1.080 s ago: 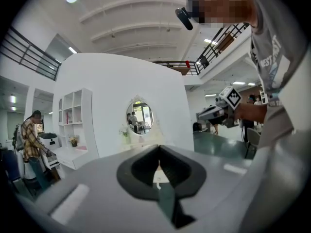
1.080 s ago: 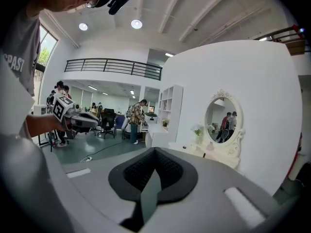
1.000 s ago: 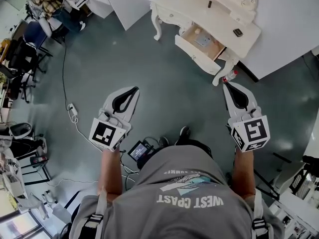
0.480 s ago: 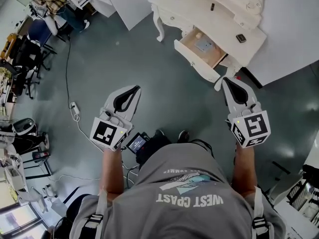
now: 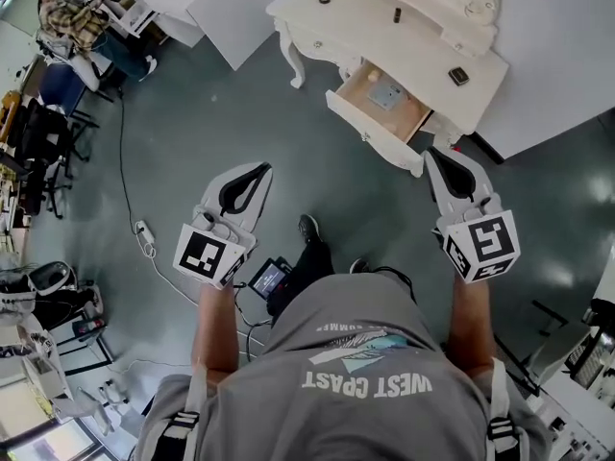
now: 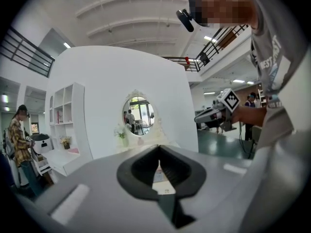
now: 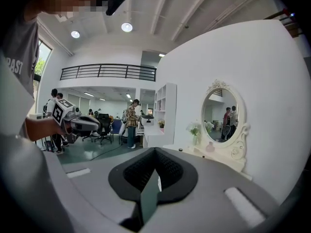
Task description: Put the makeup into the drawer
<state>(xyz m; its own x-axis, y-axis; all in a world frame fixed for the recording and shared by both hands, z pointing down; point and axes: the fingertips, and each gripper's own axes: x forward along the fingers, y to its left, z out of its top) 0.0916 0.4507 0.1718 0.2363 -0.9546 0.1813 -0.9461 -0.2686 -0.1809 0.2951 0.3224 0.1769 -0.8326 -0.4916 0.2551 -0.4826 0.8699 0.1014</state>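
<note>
The makeup (image 5: 459,76), a few small dark pieces, sits on top of the white table (image 5: 365,29) at the far side, and none of it is in your fingers. Below the table's near edge, the drawer (image 5: 370,133) stands open, with something pale and flat inside that can't be identified. By my reading, all the picking and placing is left. Your right gripper (image 5: 430,152) is just beside the drawer's front. Your left gripper (image 5: 261,169) is well apart, over the floor. Both have their fingers pressed together and empty.

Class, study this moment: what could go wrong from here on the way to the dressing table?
The open drawer juts out just ahead of the right gripper, which could bump it. The small dark items on the tabletop look easy for shut jaws to knock off. A cable trails across the floor nearby.
</note>
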